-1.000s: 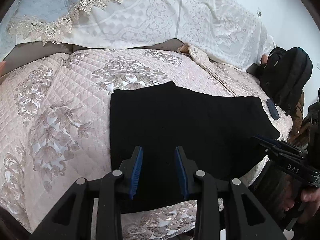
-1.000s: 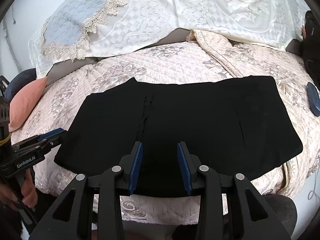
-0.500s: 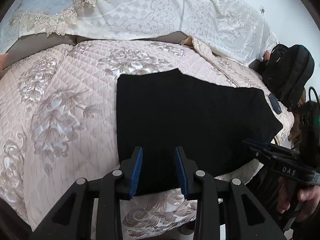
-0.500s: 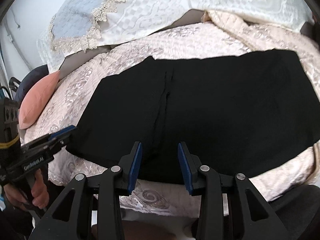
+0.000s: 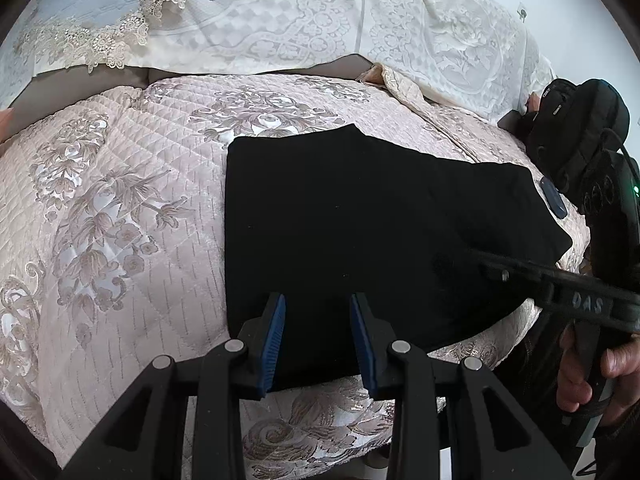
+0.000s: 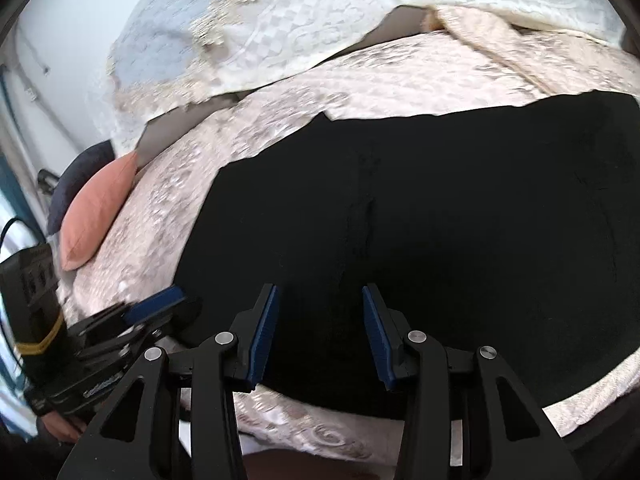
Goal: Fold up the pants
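Black pants (image 5: 360,216) lie flat in a folded rectangle on the quilted bed; in the right wrist view the pants (image 6: 440,220) fill the middle and right. My left gripper (image 5: 318,340) is open and empty, just above the pants' near edge by the left corner. My right gripper (image 6: 320,332) is open and empty over the near edge. The right gripper also shows in the left wrist view (image 5: 492,268), reaching in over the pants from the right. The left gripper shows in the right wrist view (image 6: 160,304) at the pants' left corner.
The pink floral quilt (image 5: 120,208) covers the bed. Lace-covered pillows (image 5: 280,16) stand at the back. A black backpack (image 5: 576,132) and a small dark blue case (image 5: 554,200) lie at the right. A pink cushion (image 6: 96,216) lies at the left.
Both grippers have moved closer to the pants' near edge. The right gripper has swung left and now reaches over the pants. Both stay open.
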Motion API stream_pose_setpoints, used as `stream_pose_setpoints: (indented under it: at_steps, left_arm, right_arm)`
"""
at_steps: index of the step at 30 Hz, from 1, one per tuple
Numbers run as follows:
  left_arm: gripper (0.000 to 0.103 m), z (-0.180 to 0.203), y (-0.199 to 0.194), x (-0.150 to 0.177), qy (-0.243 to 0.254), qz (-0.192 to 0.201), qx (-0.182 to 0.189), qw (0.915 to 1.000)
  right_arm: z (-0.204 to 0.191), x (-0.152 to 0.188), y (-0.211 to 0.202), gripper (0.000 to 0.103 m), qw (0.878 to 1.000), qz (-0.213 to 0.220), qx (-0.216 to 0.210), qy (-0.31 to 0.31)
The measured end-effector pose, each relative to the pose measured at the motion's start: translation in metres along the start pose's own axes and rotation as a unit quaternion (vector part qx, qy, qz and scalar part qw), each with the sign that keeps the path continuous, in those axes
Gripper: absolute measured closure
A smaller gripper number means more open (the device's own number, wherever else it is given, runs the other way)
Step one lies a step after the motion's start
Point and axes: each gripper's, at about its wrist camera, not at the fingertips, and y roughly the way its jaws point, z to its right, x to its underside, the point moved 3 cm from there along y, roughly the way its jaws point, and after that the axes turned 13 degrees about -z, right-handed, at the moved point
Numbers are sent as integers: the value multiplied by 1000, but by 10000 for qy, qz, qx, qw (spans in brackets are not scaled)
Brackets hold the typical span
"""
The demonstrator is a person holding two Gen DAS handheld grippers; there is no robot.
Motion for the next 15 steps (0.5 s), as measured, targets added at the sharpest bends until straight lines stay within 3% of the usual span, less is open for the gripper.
stream_pose_setpoints:
  at_steps: [1, 3, 10, 15]
  left_arm:
    - [67, 0, 0, 0, -6, 2, -4, 10000]
    - [67, 0, 0, 0, -9, 5, 0, 10000]
    - [67, 6, 1, -3, 64, -8, 41, 10000]
    - [67, 8, -1, -3, 85, -3, 33, 10000]
  right_arm:
    - [-3, 2, 1, 63, 9999, -47, -19, -90]
    - [-4, 5, 5, 96, 9996, -128, 185, -160]
    - [-2, 3, -9, 99, 9992, 176, 307, -164]
    - [9, 6, -3, 97, 9997, -4, 255, -20]
